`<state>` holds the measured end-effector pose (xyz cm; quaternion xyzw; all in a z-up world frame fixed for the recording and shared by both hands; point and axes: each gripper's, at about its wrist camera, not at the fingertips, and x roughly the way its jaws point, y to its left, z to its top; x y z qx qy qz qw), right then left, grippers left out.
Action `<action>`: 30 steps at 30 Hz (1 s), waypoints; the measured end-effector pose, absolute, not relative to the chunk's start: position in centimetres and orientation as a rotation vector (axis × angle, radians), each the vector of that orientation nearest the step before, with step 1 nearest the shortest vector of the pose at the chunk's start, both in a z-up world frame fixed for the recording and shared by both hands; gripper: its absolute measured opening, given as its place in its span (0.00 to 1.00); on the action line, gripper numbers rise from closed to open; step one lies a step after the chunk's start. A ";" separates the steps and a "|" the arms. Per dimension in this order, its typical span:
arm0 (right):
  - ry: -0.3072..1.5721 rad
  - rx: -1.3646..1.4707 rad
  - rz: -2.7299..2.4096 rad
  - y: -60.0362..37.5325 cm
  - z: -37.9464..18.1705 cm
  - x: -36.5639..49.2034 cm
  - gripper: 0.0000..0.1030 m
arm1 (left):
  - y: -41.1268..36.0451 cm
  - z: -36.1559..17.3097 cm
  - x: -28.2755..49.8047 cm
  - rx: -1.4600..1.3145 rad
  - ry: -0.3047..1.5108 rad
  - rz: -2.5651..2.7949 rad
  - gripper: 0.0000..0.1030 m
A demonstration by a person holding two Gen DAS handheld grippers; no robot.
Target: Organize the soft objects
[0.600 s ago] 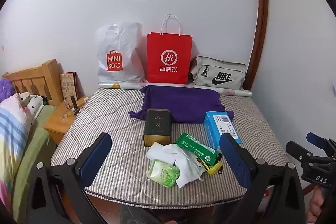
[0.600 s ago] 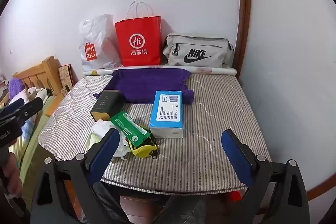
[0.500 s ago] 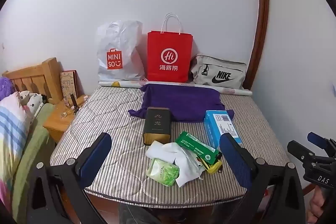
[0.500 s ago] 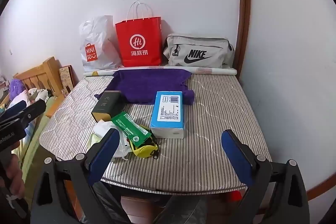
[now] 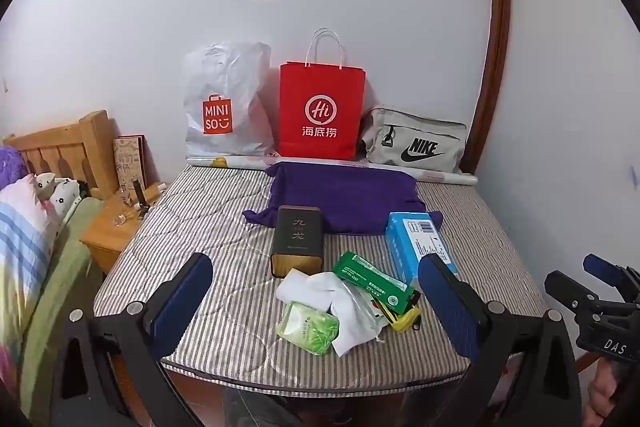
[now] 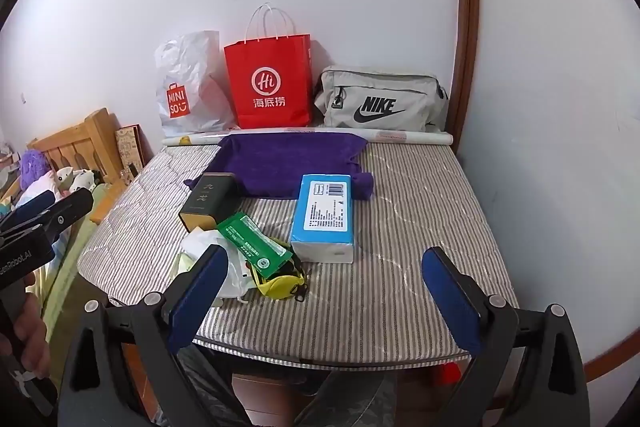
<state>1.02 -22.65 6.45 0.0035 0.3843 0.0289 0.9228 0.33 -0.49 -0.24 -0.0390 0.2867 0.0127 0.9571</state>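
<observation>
Two tools, both spread wide, nothing between pads: left tool [image 5: 316, 303] and right tool [image 6: 324, 297] hover off near edge of striped mattress [image 6: 420, 211], apart from everything. Purple cloth [image 5: 344, 195] lies spread at far end. Dark tin [image 5: 297, 241] overlaps its near hem; blue box [image 6: 324, 215] just right, on cloth corner. Near edge heap: green tissue pack [image 5: 308, 327], white cloth [image 5: 332, 297], green packet [image 5: 374, 281], yellow pouch [image 6: 280, 283], touching one another. Bags stand against wall: white [image 5: 224, 103], red [image 5: 322, 115], grey [image 5: 414, 145].
</observation>
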 end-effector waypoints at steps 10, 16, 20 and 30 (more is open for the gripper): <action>0.786 0.014 0.061 -22.6 6.5 0.6 0.94 | 0.0 -0.9 -0.5 -0.073 0.578 0.022 1.00; 0.787 0.019 0.060 -22.7 6.6 0.7 0.94 | -0.2 -1.1 -0.7 -0.072 0.580 0.028 1.00; 0.788 0.021 0.063 -22.6 6.7 0.7 0.94 | -0.2 -1.2 -0.7 -0.070 0.582 0.027 1.00; 0.786 0.019 0.068 -22.7 6.6 0.6 0.94 | -0.1 -1.0 -0.6 -0.069 0.585 0.026 1.00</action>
